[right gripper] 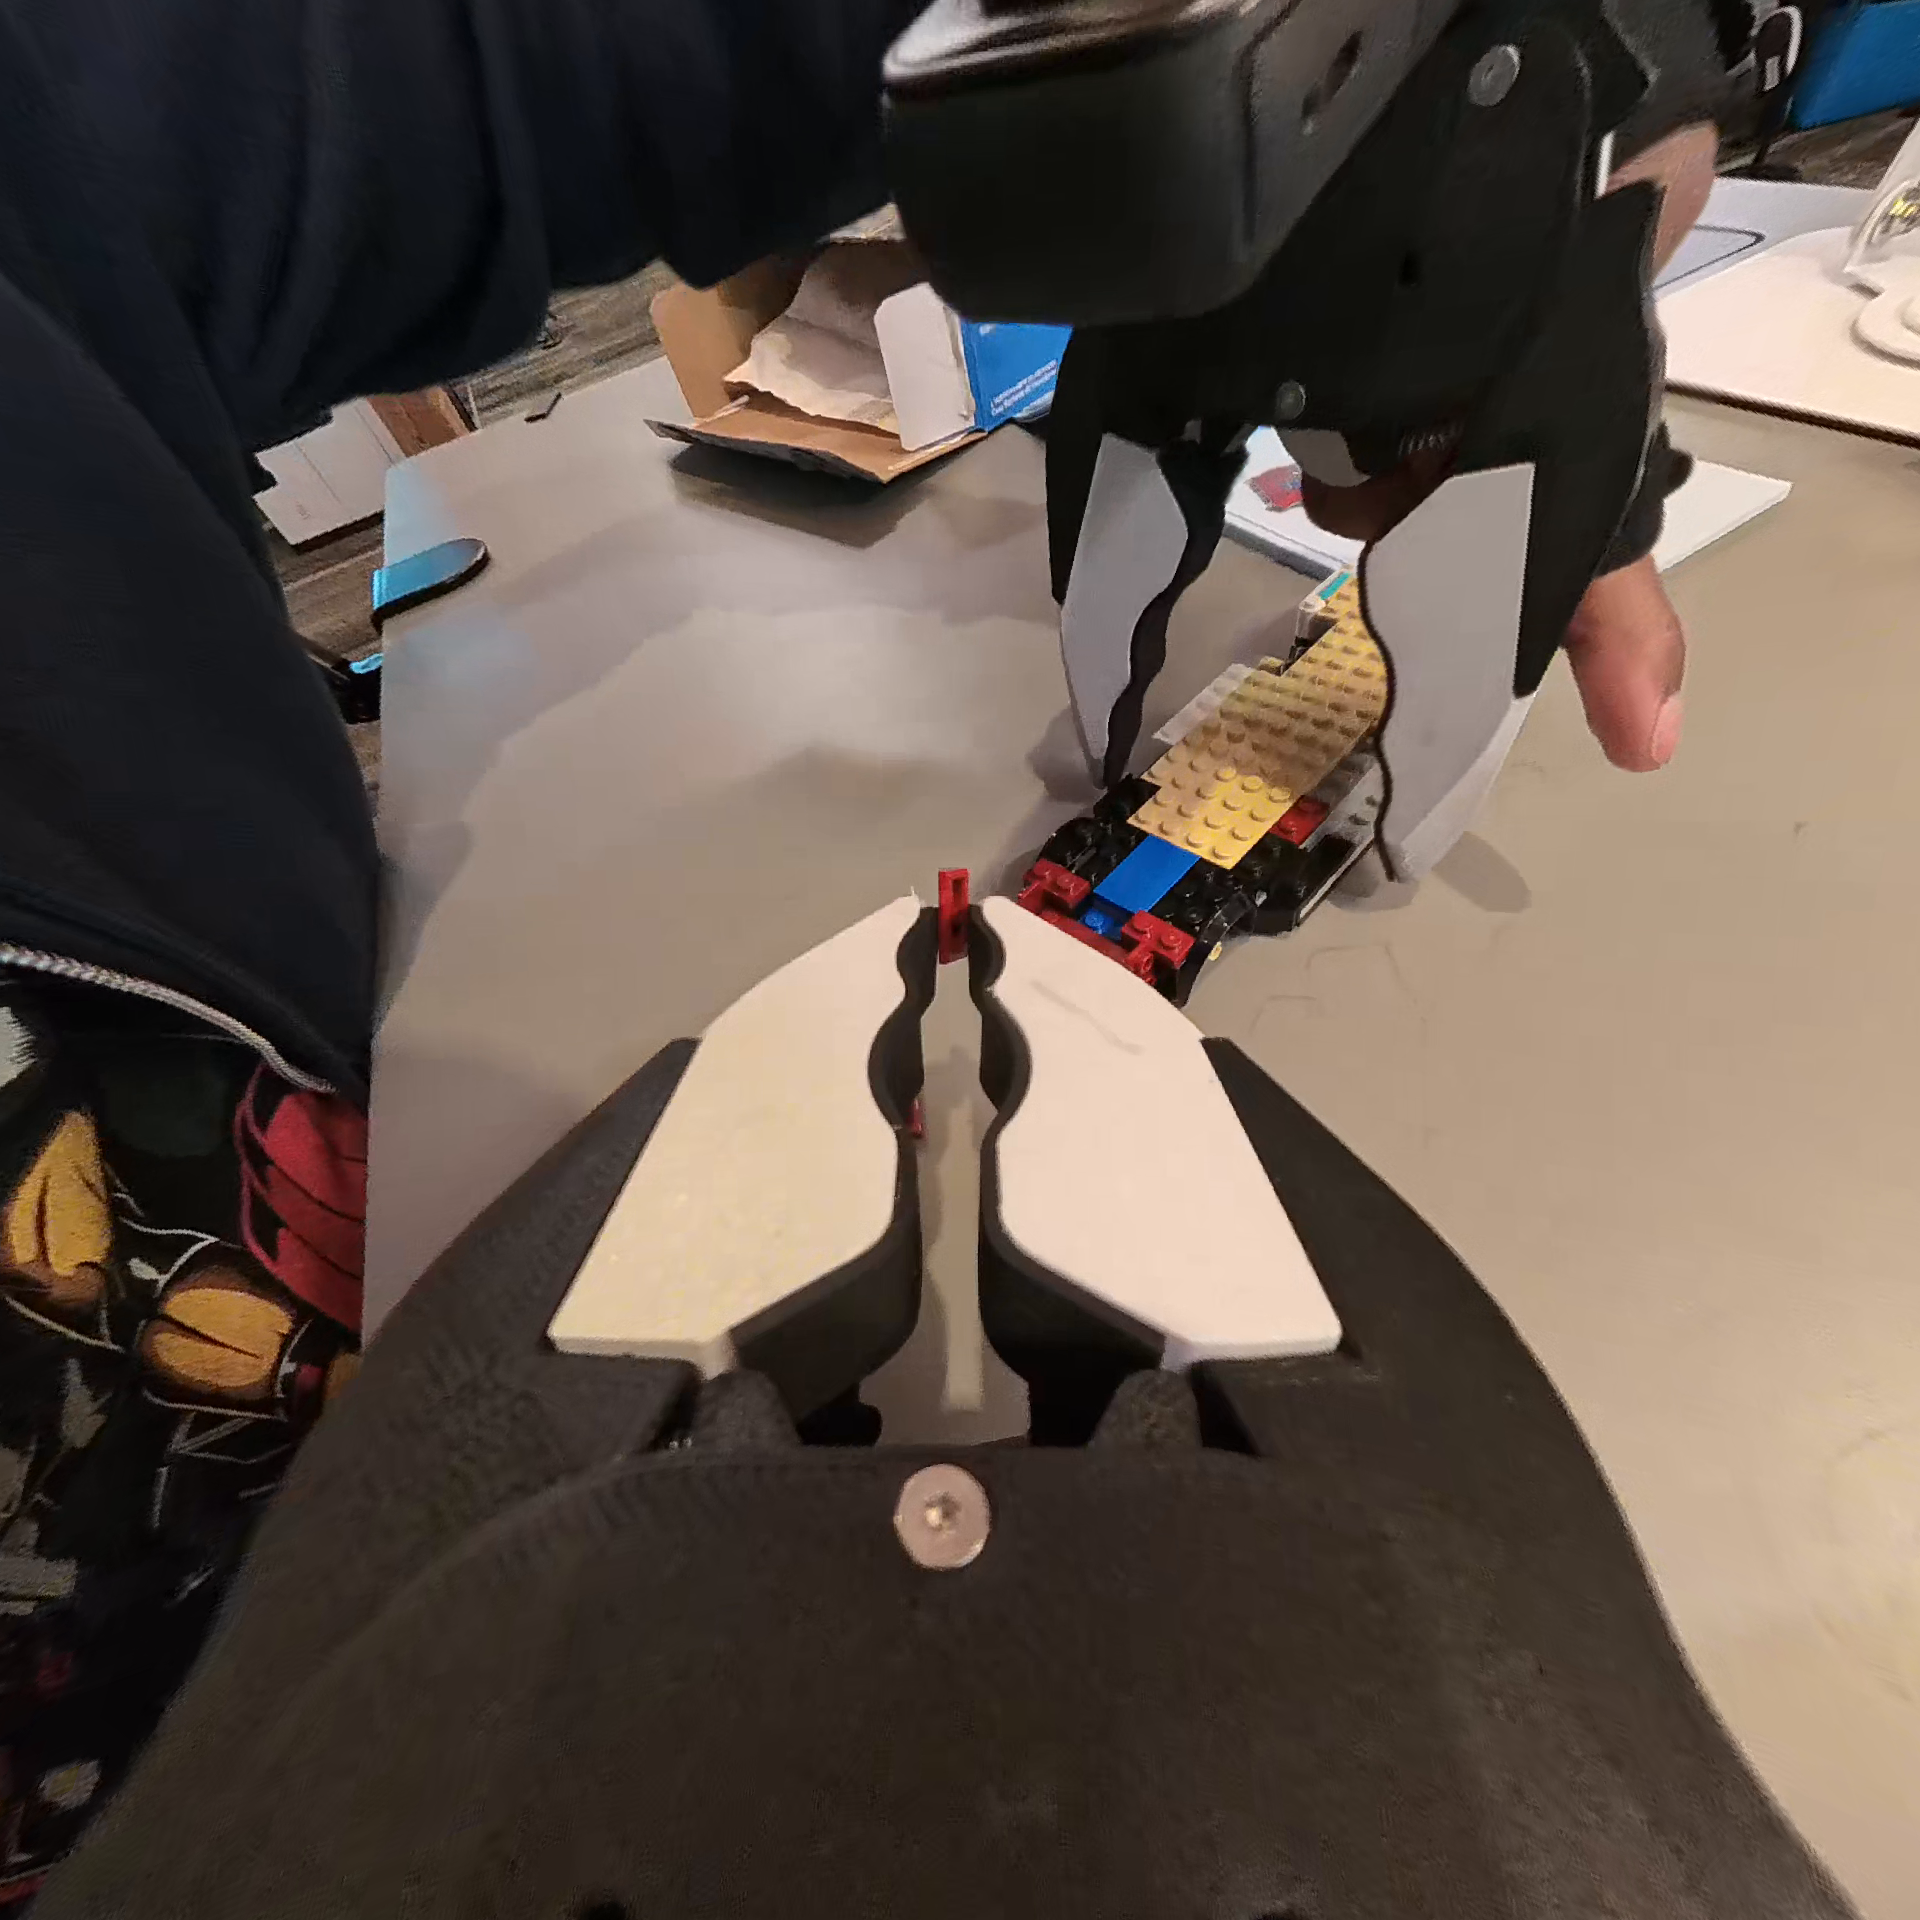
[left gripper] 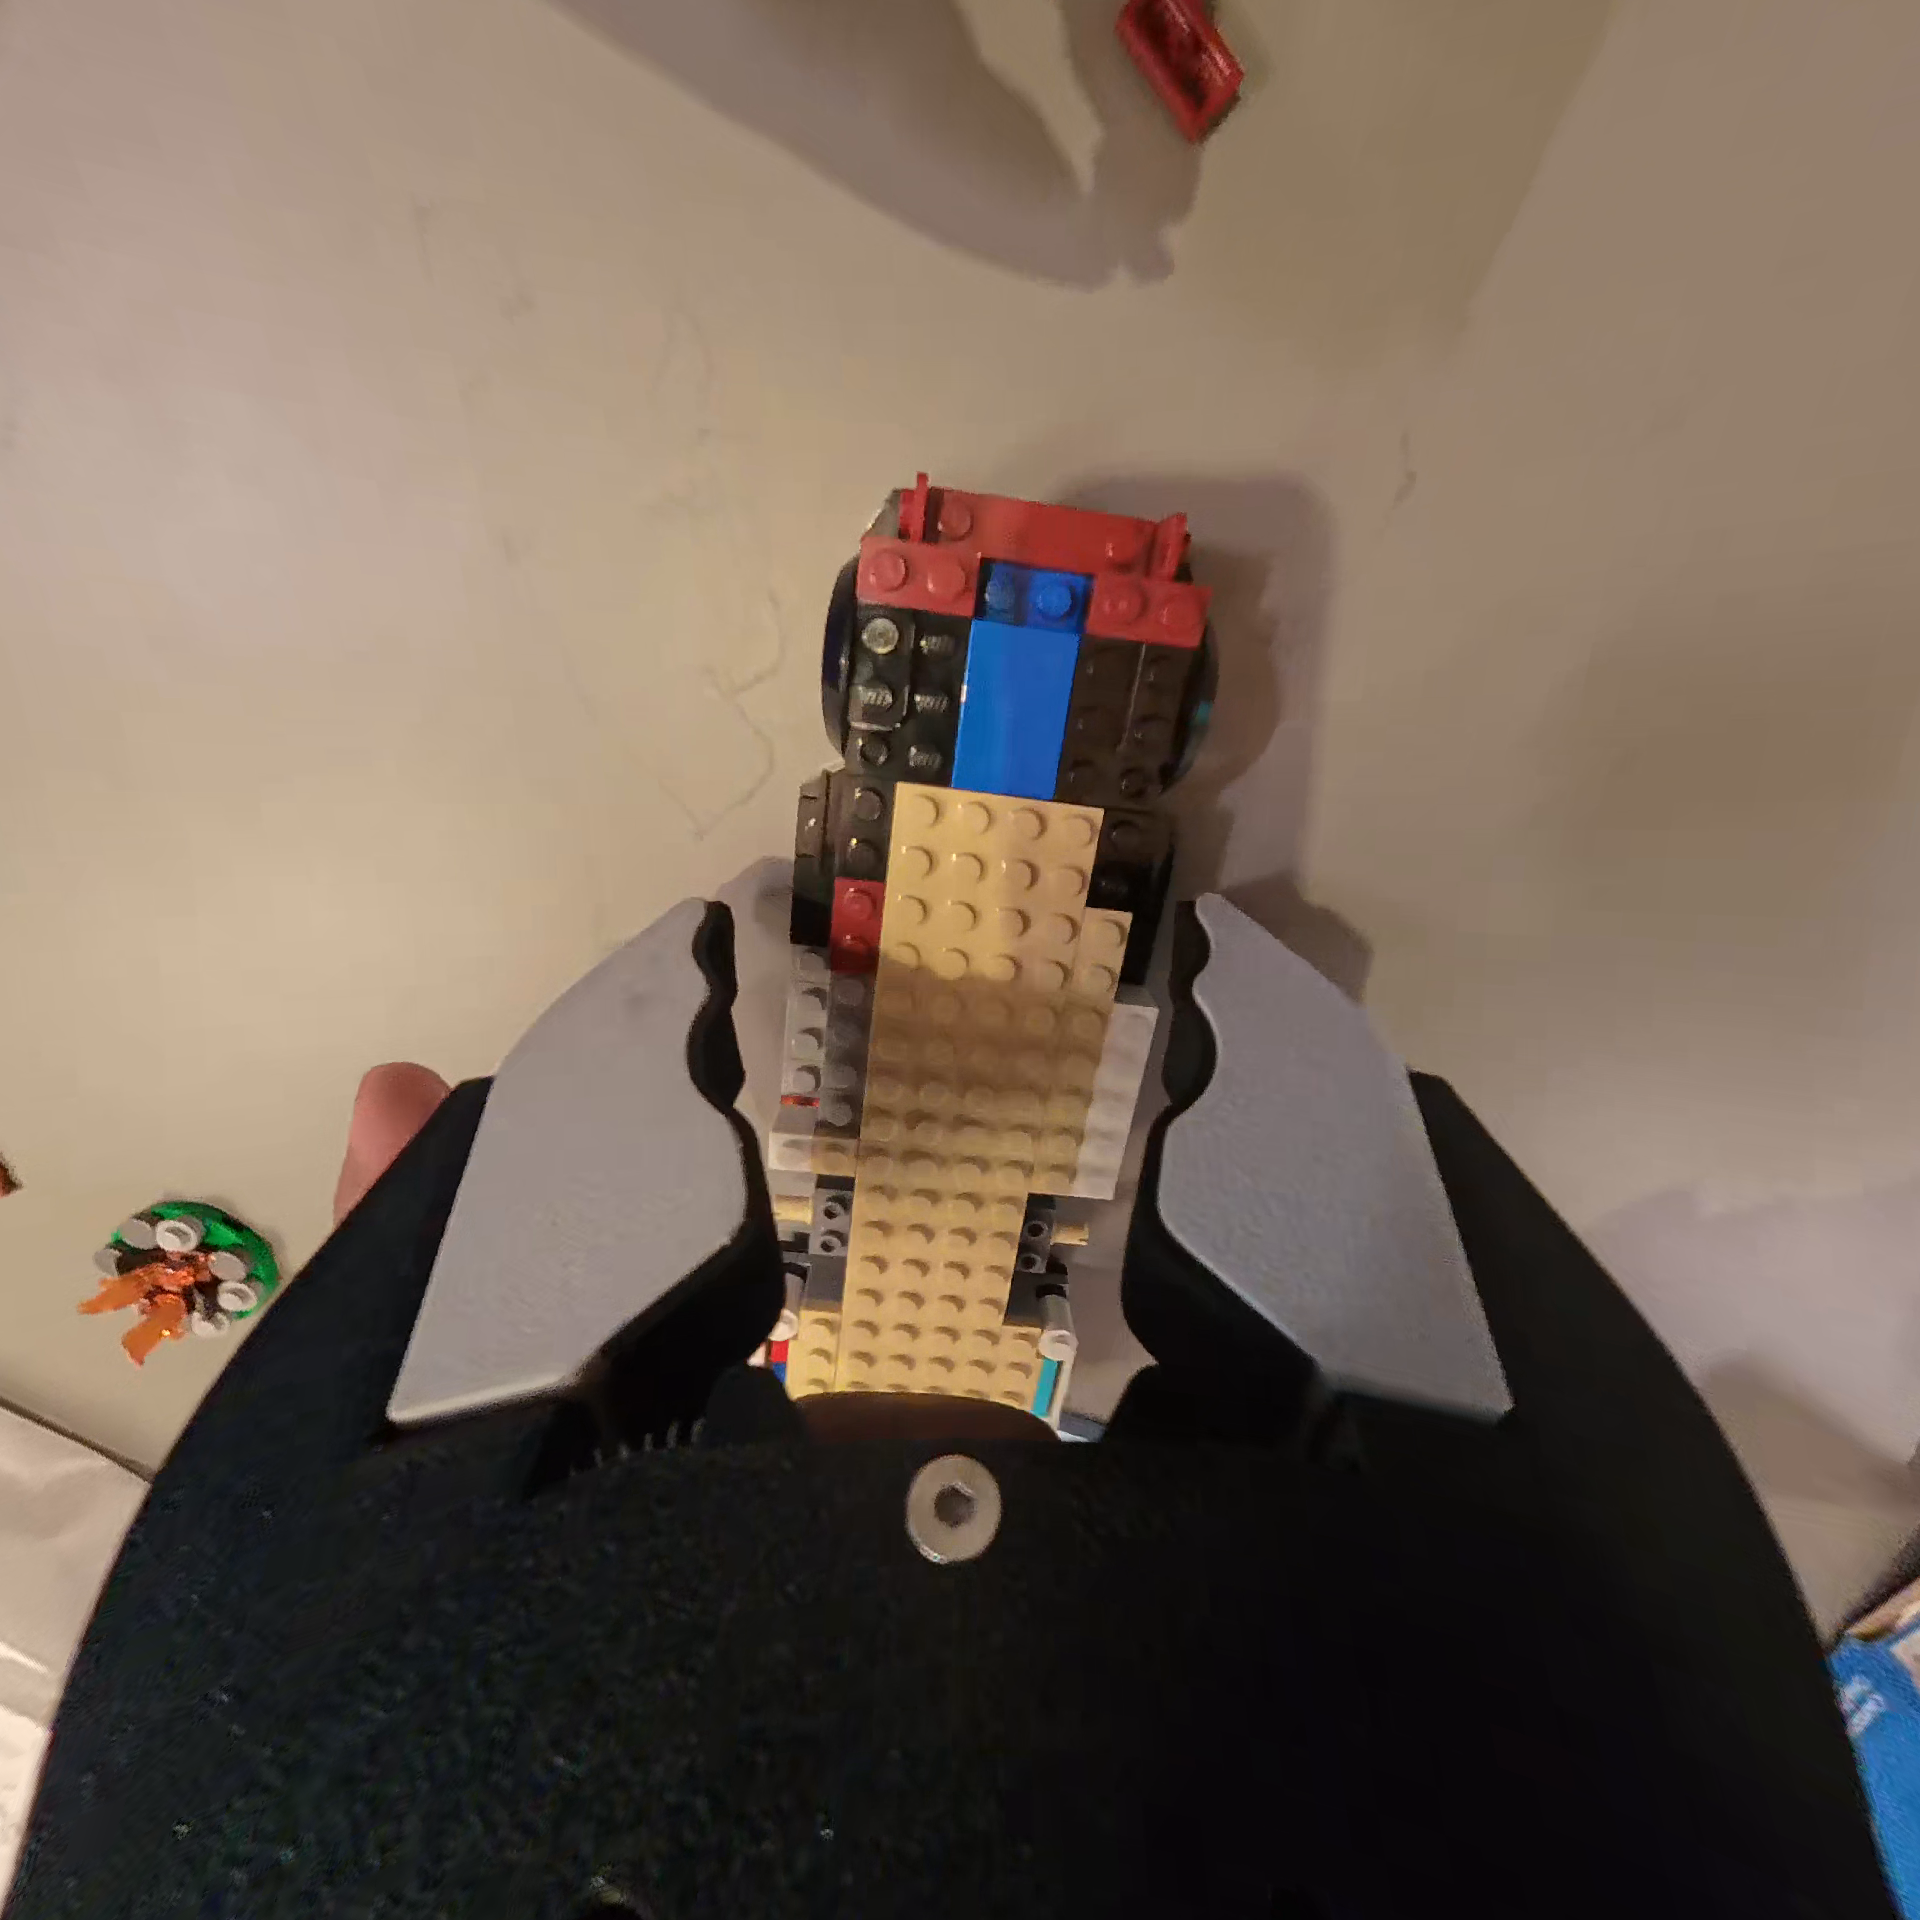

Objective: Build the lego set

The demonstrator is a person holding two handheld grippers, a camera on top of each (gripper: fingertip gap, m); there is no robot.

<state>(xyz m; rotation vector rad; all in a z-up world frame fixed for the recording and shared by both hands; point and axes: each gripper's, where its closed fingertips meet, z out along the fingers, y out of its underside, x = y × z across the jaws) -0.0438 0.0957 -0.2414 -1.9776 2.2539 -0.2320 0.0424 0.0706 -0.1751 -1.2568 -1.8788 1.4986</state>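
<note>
Grey worktop (right gripper: 665,748). Opened cardboard box (right gripper: 821,395) with blue side at far edge. Small green round brick piece (left gripper: 192,1268) with grey studs and orange bits. White board (right gripper: 1787,343) at far right.

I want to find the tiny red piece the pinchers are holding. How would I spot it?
Start at the long brick car on the grey table. Just off its red end is the right gripper, shut on a small red piece that stands upright between its fingertips. The car's red bricks are fixed flat; this one is loose and held on its edge.
</note>
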